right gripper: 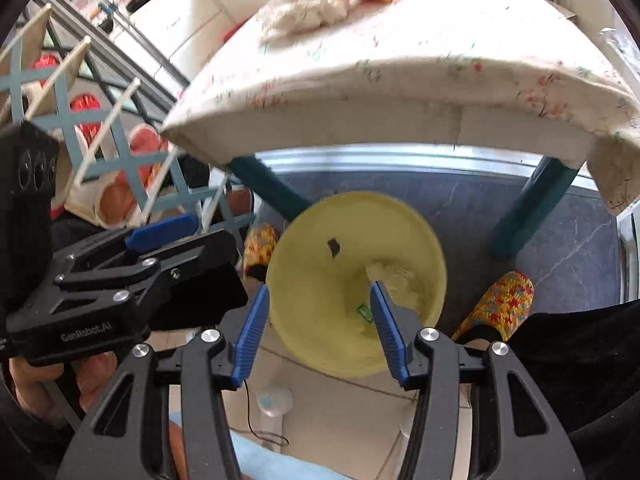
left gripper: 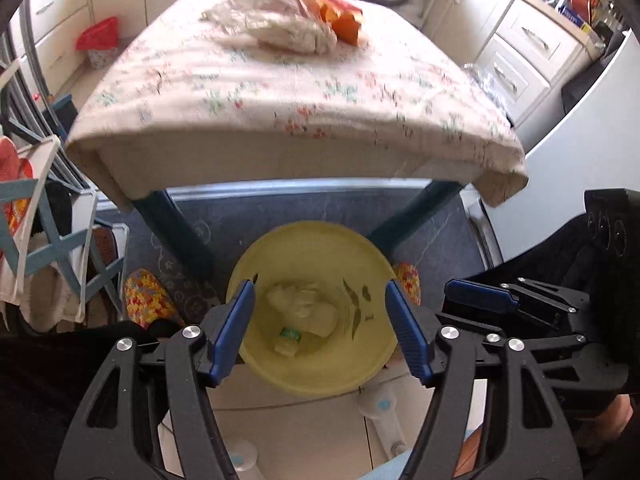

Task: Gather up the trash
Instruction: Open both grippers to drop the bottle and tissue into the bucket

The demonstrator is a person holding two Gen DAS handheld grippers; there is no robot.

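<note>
Over yellow bin [left gripper: 320,376] w/ crumpled trash [left gripper: 304,308] inside: left tongs [left gripper: 320,320] & right tongs [right gripper: 318,316] both wide, empty.

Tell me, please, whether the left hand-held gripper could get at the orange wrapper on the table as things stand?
Probably yes. The left hand-held gripper is open and empty over the bin, and nothing stands between it and the orange wrapper at the table's far end.
</note>
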